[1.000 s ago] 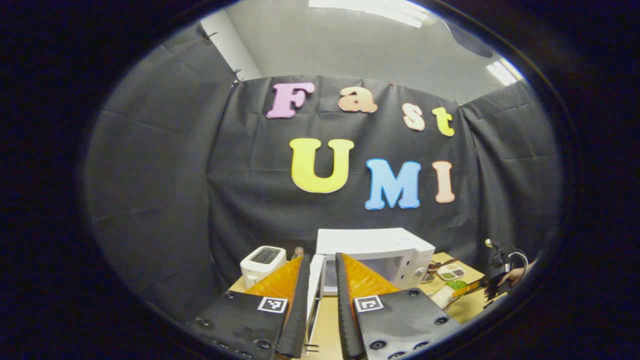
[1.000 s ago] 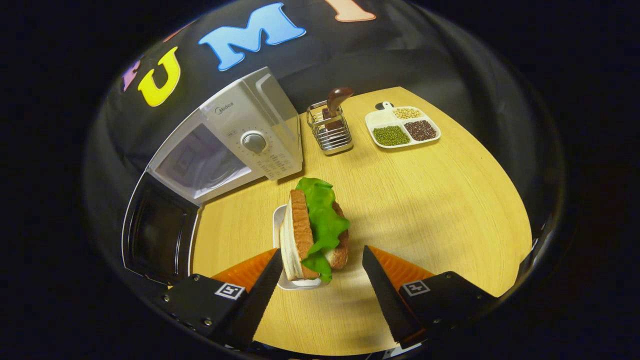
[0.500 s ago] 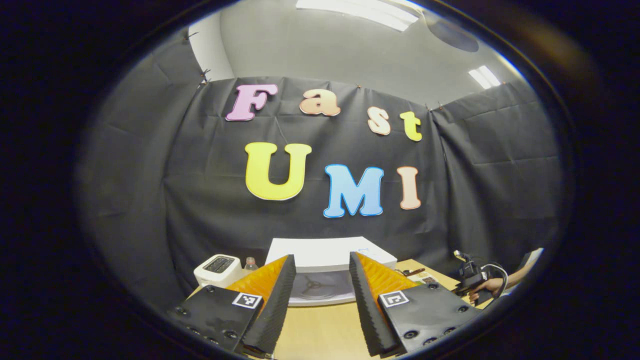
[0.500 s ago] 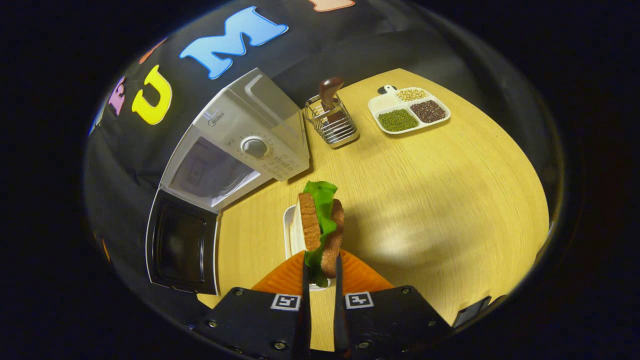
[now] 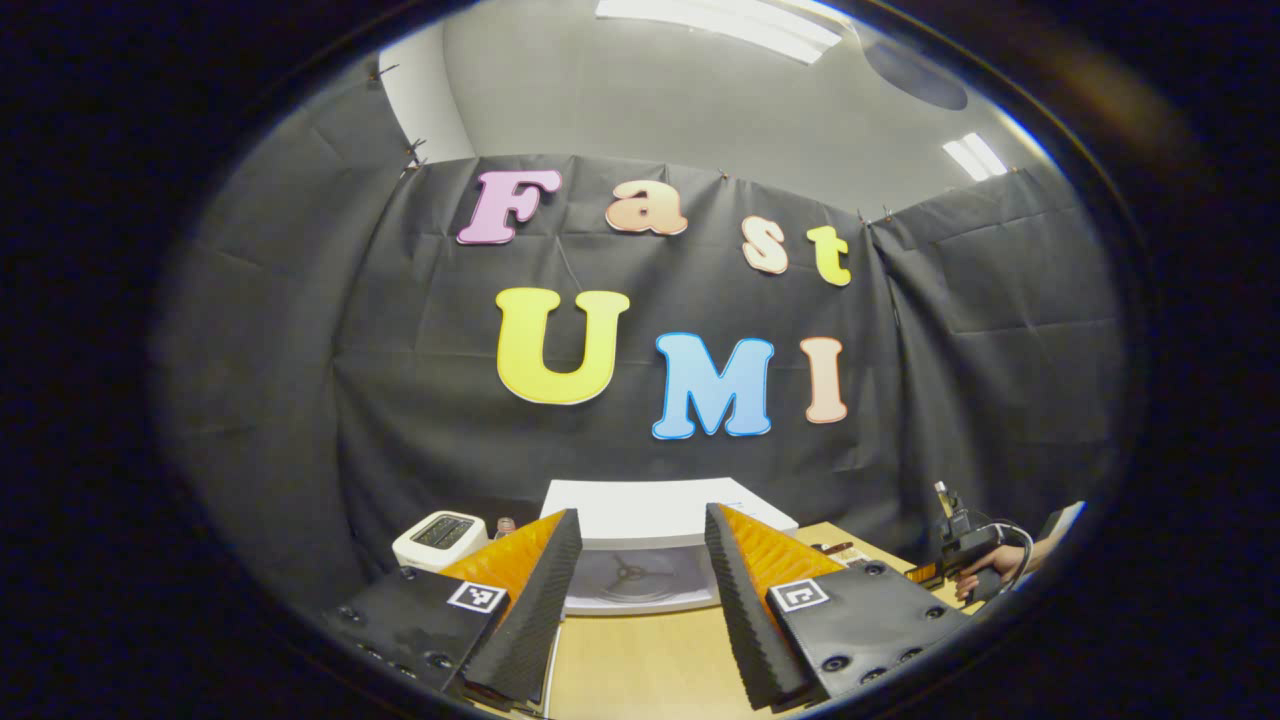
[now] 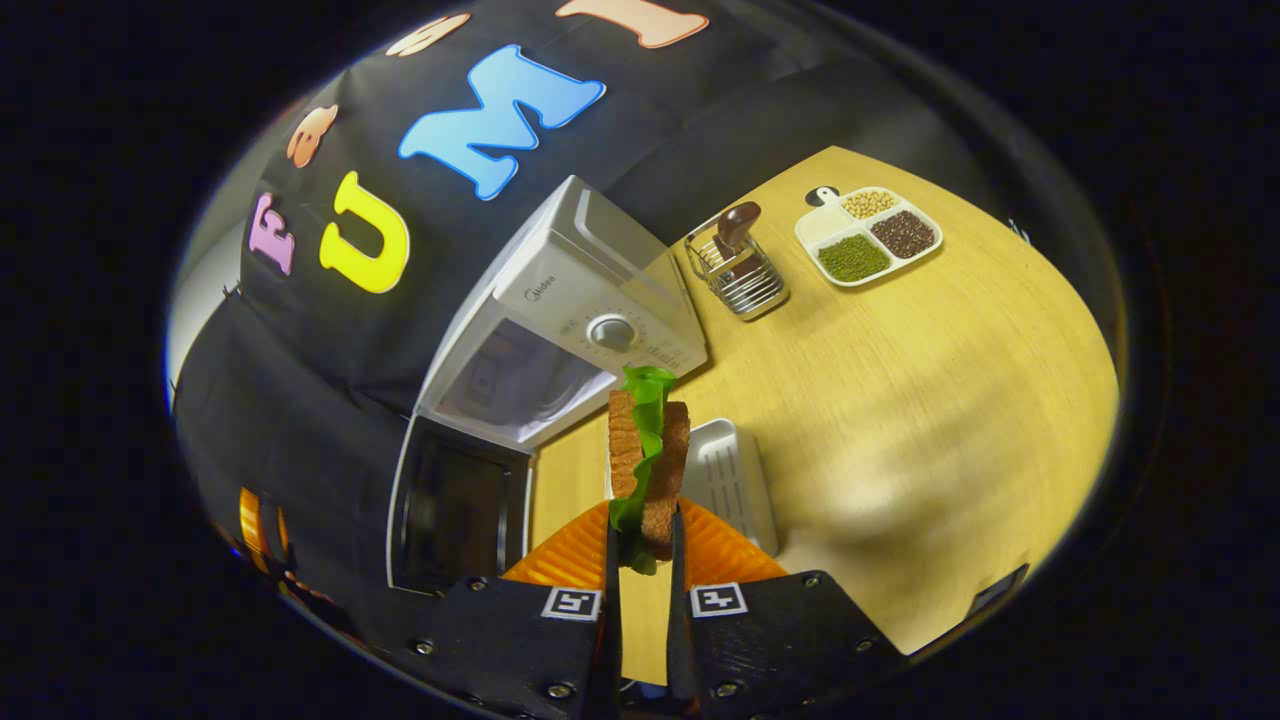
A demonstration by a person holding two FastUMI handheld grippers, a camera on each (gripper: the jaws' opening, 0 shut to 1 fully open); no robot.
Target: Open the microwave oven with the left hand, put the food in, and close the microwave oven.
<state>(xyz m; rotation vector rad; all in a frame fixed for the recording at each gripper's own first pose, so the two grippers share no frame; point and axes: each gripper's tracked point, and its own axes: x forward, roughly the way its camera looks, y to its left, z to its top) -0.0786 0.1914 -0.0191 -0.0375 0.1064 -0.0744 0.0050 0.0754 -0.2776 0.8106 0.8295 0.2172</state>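
Lifted off its white tray (image 6: 735, 480), your sandwich (image 6: 648, 462) now hangs pinched in the right gripper (image 6: 645, 560). Soft and layered: grip the bread faces gently. Left gripper (image 5: 635, 600) stands spread, empty.

Black cloth walls (image 5: 300, 330) enclose a light wooden table (image 6: 900, 330) beneath a grey ceiling (image 5: 650, 90) with strip lights (image 5: 720, 20).

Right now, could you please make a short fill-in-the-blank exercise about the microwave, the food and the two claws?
1. The microwave door stands ____.
2. The right claw is shut on the ____.
3. The white tray on the table is now ____.
4. The left claw holds ____.

Missing words: open; sandwich; empty; nothing
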